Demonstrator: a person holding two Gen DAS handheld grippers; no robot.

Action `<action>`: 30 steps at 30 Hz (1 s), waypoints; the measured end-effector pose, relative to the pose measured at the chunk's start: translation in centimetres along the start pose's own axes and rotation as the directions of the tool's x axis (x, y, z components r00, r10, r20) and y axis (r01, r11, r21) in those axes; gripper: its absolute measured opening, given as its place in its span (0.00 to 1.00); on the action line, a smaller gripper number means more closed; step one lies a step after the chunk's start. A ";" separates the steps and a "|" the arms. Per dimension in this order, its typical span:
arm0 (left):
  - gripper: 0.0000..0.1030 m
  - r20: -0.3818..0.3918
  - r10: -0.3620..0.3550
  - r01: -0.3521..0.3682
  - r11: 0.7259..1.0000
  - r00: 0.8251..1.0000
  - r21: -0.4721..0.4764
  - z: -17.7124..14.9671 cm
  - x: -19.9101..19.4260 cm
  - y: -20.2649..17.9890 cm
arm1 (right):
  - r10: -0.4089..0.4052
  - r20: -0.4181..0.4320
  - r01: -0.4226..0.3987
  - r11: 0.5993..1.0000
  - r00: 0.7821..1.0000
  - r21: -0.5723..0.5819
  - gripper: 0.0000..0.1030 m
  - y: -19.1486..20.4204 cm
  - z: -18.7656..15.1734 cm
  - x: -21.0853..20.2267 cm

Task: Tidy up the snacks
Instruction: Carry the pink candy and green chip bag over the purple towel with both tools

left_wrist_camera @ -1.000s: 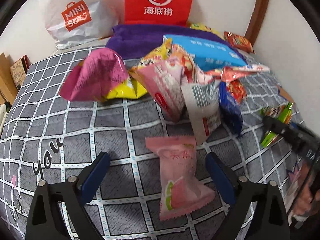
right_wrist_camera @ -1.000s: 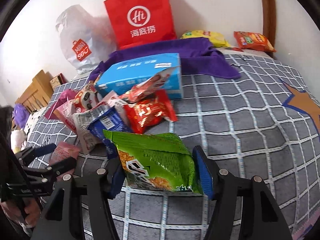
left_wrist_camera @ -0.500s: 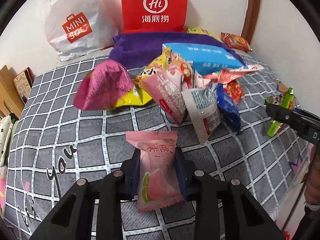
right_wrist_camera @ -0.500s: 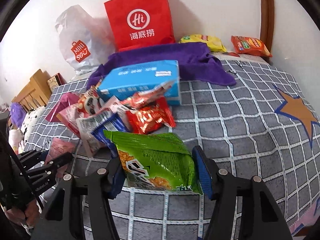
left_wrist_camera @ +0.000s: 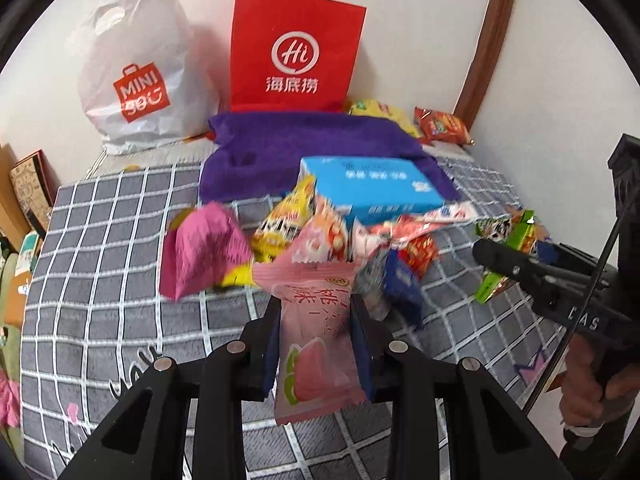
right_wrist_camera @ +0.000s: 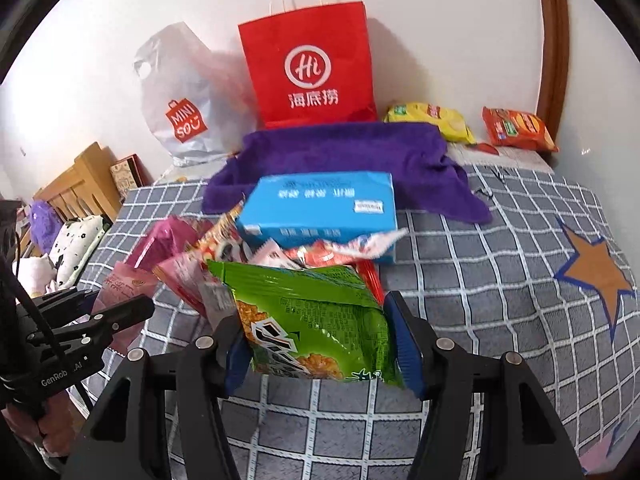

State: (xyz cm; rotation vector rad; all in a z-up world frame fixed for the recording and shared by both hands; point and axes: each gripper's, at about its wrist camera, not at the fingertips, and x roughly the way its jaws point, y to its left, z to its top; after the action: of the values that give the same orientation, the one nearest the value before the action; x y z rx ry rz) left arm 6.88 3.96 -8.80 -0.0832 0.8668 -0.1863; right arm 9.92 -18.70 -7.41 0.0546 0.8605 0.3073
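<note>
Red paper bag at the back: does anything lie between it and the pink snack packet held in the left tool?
Yes. The loose snack pile, the blue box and the purple towel lie between the pink snack packet and the red paper bag.

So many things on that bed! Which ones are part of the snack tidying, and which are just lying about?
Part of the job:
- pink packet in the left tool
- green packet in the right tool
- snack pile
- blue box
- red paper bag

Just lying about:
- purple towel
- checked bedcover
- wooden bedframe
</note>
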 end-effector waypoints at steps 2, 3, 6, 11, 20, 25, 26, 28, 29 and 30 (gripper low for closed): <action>0.29 0.005 0.006 -0.006 1.000 1.000 0.003 0.7 -0.1 -0.2 | -0.002 0.006 0.002 1.000 1.000 -0.008 0.59 0.3 0.7 -0.2; 0.29 0.008 0.009 -0.009 1.000 1.000 0.003 1.3 -0.1 -0.2 | -0.003 0.008 0.003 1.000 1.000 -0.011 0.59 0.4 0.9 -0.2; 0.29 0.017 0.004 -0.004 1.000 1.000 0.007 2.7 0.0 -0.4 | -0.005 0.011 0.005 1.000 1.000 -0.013 0.59 0.5 1.8 -0.3; 0.29 0.028 0.011 -0.011 1.000 1.000 0.014 4.6 0.1 -0.6 | -0.014 0.029 0.014 1.000 0.999 -0.008 0.59 0.3 3.7 -0.4; 0.29 0.057 0.016 -0.017 1.000 0.998 0.026 8.6 0.1 -1.2 | -0.033 0.056 0.034 0.999 0.998 -0.011 0.59 -0.4 7.6 0.0; 0.29 0.056 0.028 -0.029 0.999 0.998 0.024 11.1 0.5 -1.5 | -0.029 0.077 0.030 0.999 0.997 -0.011 0.59 -1.2 10.1 0.1; 0.29 0.056 0.022 -0.024 0.999 0.998 0.022 11.5 0.5 -1.5 | -0.026 0.083 0.027 1.000 0.996 -0.013 0.59 -1.3 10.6 0.1; 0.29 0.058 0.019 -0.020 1.000 0.998 0.024 12.4 0.7 -1.5 | -0.022 0.096 0.024 1.000 0.995 -0.014 0.59 -1.6 11.7 0.0; 0.29 0.063 0.023 -0.024 0.999 0.998 0.027 12.9 0.8 -1.5 | -0.022 0.105 0.024 1.000 0.994 -0.017 0.59 -1.8 12.3 0.1; 0.29 0.067 0.027 -0.029 0.999 0.997 0.028 13.3 1.0 -1.5 | -0.024 0.112 0.026 0.999 0.993 -0.019 0.59 -1.9 12.8 0.1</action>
State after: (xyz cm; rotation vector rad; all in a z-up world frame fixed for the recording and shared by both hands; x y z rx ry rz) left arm 17.43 2.23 -0.73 -0.0501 0.7979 -0.1693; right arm 20.06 -19.52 0.51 0.0417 0.7467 0.2871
